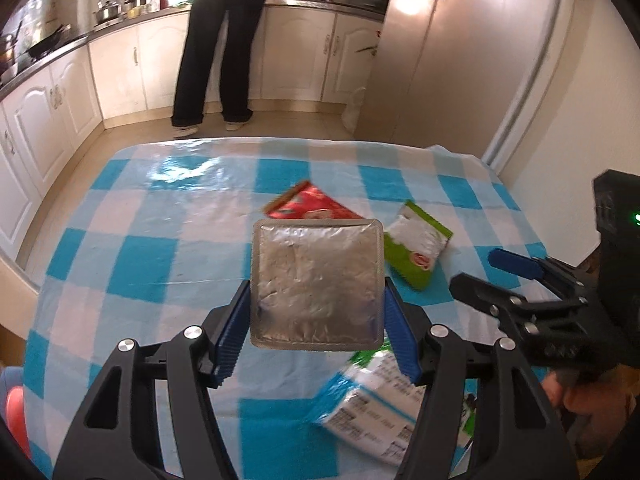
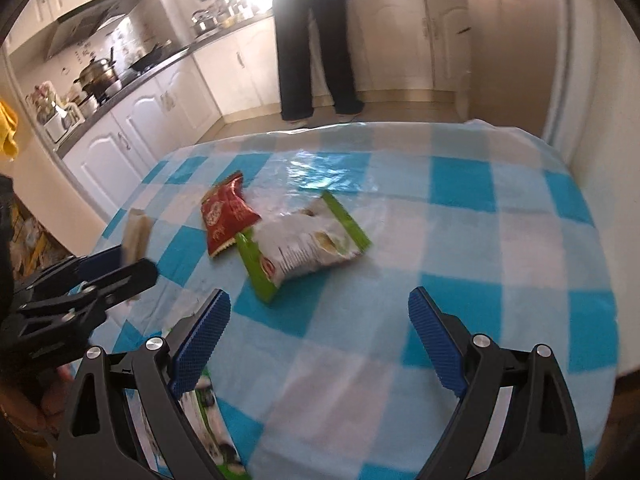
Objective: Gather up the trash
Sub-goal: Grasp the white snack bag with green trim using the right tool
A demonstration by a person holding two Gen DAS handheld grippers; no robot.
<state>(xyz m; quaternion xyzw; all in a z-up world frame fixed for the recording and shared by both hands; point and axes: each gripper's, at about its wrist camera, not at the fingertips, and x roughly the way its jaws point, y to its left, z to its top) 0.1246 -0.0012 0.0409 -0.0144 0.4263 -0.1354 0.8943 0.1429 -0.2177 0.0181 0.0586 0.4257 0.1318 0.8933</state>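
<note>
Kitchen; blue-check cloth (image 2: 460, 240). L gripper (image 1: 316, 312) clamps foil pack (image 1: 316, 280); R gripper (image 2: 320, 340) apart, empty. Person (image 1: 224, 40) at far counter (image 1: 304, 4).

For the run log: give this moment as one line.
left gripper: shut on silver foil packet | right gripper: open, empty | red wrapper, green wrapper: on table

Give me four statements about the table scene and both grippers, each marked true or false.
1. The left gripper holds a silver foil packet. True.
2. The right gripper grips the red wrapper. False: its jaws are open and empty.
3. The green-edged wrapper lies on the checked tablecloth. True.
4. The red wrapper lies far from the green-edged one. False: they lie side by side.
</note>
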